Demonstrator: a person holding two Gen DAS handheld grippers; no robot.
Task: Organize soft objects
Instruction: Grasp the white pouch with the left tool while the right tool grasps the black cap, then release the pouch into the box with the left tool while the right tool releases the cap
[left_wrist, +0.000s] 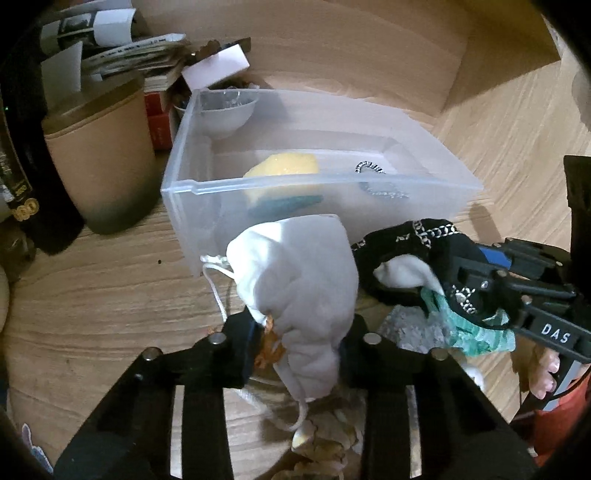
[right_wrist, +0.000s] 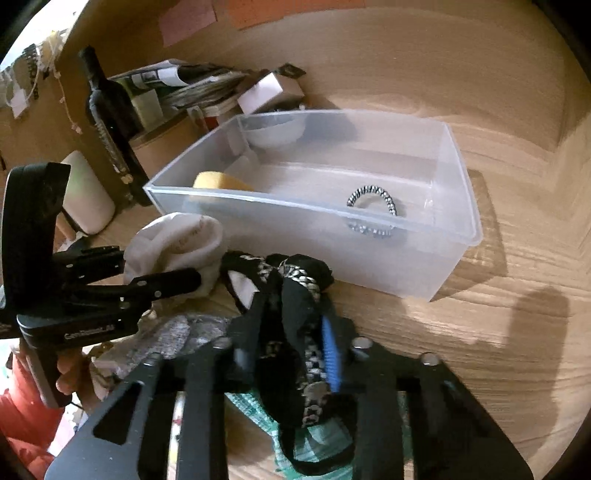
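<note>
Left gripper (left_wrist: 299, 343) pinches white cloth drawstring pouch (left_wrist: 299, 280), pouch sticking forward past fingertips, touching near wall of translucent plastic bin (left_wrist: 424, 192) on wooden tabletop (left_wrist: 92, 295).

Right gripper (right_wrist: 291, 354) clamps black fabric piece with white chain print (right_wrist: 291, 295), just before bin's near wall.

Inside bin: yellow sponge (left_wrist: 284, 166) toward left end, black-and-white hair tie (right_wrist: 373, 199) toward right end.

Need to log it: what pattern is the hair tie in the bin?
Black-and-white braided hair tie, clearest in the right wrist view, lying in the clear bin.
</note>
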